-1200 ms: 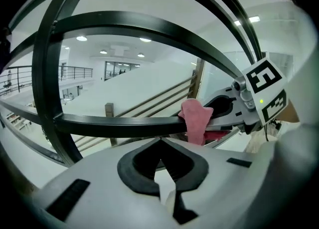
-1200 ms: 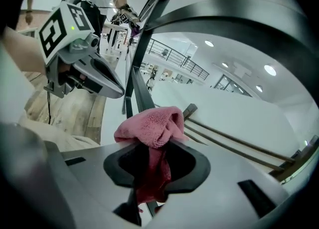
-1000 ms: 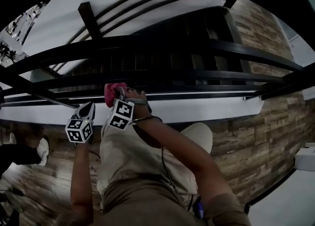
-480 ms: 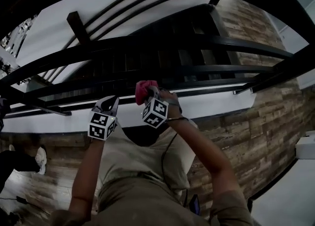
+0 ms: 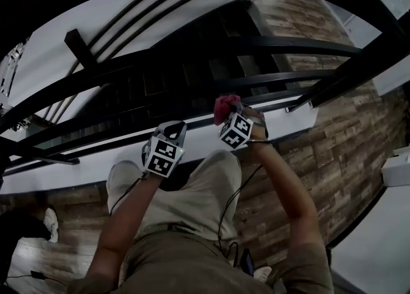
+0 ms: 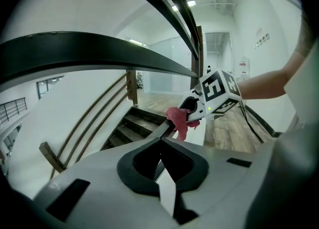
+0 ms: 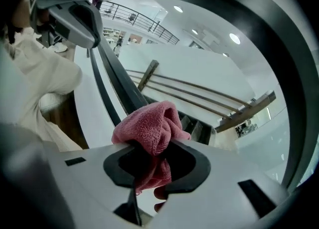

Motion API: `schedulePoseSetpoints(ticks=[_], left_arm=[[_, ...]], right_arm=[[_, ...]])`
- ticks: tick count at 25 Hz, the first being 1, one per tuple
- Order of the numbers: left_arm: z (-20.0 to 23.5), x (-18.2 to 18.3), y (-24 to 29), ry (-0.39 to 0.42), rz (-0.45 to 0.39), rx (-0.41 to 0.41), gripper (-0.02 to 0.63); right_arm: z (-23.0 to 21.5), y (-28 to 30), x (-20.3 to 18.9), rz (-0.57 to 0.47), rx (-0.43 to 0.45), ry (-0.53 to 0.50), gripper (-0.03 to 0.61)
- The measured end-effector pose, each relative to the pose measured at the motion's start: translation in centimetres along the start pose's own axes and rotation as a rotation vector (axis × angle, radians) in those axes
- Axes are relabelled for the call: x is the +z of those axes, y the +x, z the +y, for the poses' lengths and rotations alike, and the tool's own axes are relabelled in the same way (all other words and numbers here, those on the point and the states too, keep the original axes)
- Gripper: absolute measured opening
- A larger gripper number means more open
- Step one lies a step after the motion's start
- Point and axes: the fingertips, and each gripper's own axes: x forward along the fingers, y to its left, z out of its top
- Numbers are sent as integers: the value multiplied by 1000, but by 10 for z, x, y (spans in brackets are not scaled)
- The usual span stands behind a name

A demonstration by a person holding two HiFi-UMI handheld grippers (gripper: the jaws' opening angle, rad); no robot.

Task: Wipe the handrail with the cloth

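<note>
Pinching the cloth (image 7: 149, 125) in the right gripper (image 7: 152, 149), jaws part-way closed on the bunched pink fabric, one wad bulging out past the fingertips and a tail hanging back between the pads. Holding that wad against the dark rail (image 7: 112, 78), touching it as far as the right gripper view is showing, with the bar running on ahead of the fingertips and away to their left. Holding the left gripper (image 6: 160, 147) shut tight, pads pressed together and gripping nothing, hanging just beside the same rail, the cloth lying ahead of its fingertips and a little to their right, near but apart.

Judging the step in hand as the wipe itself: cloth already gripped, already on the rail, and sitting somewhere along its length rather than at an end. Not telling from these views how much of the bar is already clean.

Judging the next move as calling for sliding the wad on along the rail while pressing it firmly enough to be rubbing rather than skimming. Also calling for holding the pinch steady, so that the fabric is not dragging out backward through the jaws, and for carrying the idle left gripper alongside without knocking the bar or the upper rails (image 5: 288, 46).
</note>
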Motion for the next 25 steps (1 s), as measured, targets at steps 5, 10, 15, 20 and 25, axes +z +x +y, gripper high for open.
schedulePoseSetpoints(ticks=[5, 10, 15, 20, 25], left_arm=[[-40, 17, 34, 39, 6, -67, 15], [-62, 12, 39, 41, -13, -87, 15], [-71, 26, 37, 42, -13, -71, 15], [-74, 31, 16, 52, -9, -53, 15], [-54, 12, -15, 36, -14, -11, 17]], right_arm=[[-47, 1, -73, 166, -86, -38, 107], [-88, 7, -158, 333, -128, -14, 110], [-137, -2, -233, 484, -174, -7, 110], [-188, -12, -320, 657, -268, 60, 79], [-209, -53, -356, 485, -451, 574, 64]])
